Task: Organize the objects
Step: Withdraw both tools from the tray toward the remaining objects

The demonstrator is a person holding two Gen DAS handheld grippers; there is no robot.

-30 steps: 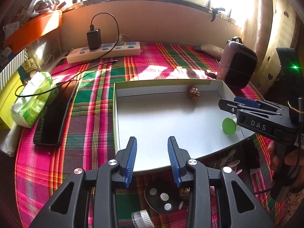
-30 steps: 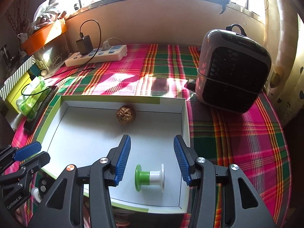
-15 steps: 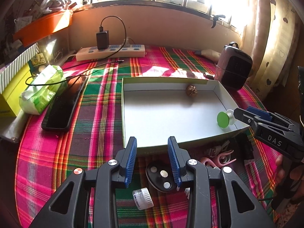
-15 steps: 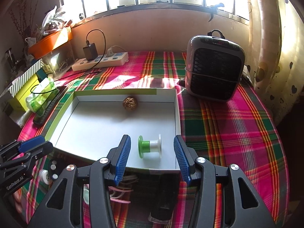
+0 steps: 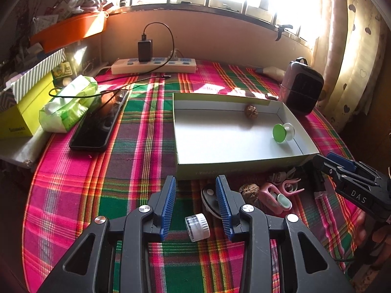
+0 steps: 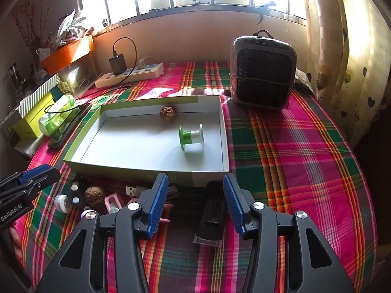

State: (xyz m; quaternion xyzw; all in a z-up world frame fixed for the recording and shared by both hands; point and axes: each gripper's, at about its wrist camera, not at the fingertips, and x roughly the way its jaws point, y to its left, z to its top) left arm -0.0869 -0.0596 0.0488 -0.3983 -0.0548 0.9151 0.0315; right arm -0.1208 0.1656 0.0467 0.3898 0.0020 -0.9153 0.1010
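Observation:
A shallow white box (image 5: 220, 163) (image 6: 136, 169) with green sides lies on the plaid cloth. Inside it are a walnut (image 5: 251, 111) (image 6: 168, 113) and a green-and-white spool (image 5: 283, 133) (image 6: 191, 138). In front of the box lie a small white-capped bottle (image 5: 197, 227), a black oval piece (image 5: 209, 196), a second walnut (image 5: 248, 191) (image 6: 94, 194), pink clips (image 5: 275, 196) and a black flat case (image 6: 212, 217). My left gripper (image 5: 195, 205) is open and empty above the small bottle. My right gripper (image 6: 195, 202) is open and empty above the black case.
A phone (image 5: 100, 122), tissue pack (image 5: 68, 105) and yellow box (image 5: 22, 112) lie at the left. A power strip (image 5: 154, 65) with a charger is at the back. A small heater (image 6: 262, 73) stands at the right rear. The table edge runs along the right.
Both grippers have pulled back from over the box toward the near side. The spool now lies in the box, clear of the right gripper. The loose items in front have come into view.

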